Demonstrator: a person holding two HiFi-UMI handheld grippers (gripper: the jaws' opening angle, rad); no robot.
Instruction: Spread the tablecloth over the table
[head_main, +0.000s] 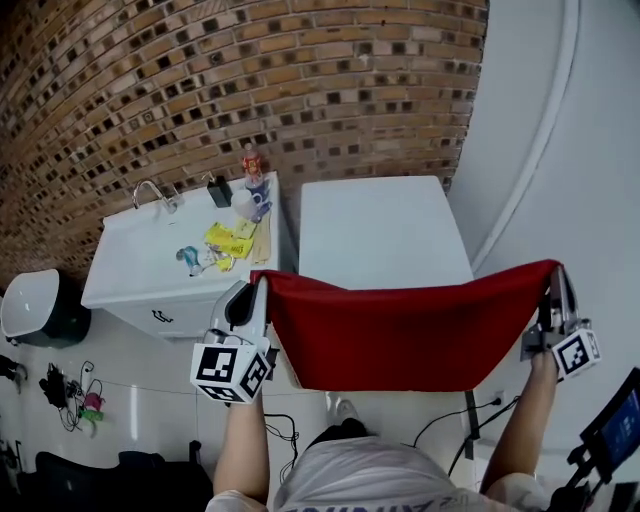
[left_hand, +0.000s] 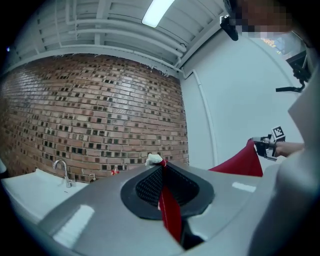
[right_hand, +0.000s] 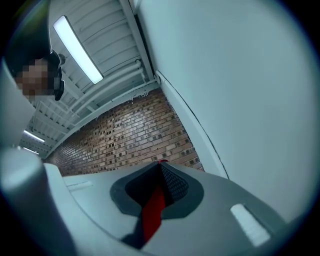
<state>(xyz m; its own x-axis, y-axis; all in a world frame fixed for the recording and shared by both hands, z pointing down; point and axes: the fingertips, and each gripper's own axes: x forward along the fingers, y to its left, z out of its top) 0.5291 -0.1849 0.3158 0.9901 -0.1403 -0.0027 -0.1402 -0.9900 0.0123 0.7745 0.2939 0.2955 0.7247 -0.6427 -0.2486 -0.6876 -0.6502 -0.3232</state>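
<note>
- The brick wall (head_main: 200, 90) runs behind the far end of the table (head_main: 385, 230), which is white, bare on top, and set lengthwise away from us.
- A white counter (head_main: 140, 265) with a tap (head_main: 150, 190) stands just beside the table's left side. Bottles and yellow packets are grouped on the corner of it nearest the table.
- The red tablecloth (head_main: 400, 335) hangs in the air at the table's near end, not lying on the table. Its long axis runs side to side, along that near edge. The top hem is stretched from corner to corner and sags a little in the middle, and the rest drops flat towards the floor.
- The left gripper (head_main: 262, 285) is off the table's near left corner. Its jaws are closed tight on the cloth's upper left corner, and a red strip runs between the pads.
- The right gripper (head_main: 556, 272) is off the near right corner, clamped the same way on the upper right corner.
- A small white scrap (left_hand: 154, 159) sits at the left jaw tips, perhaps a label. We cannot tell.
</note>
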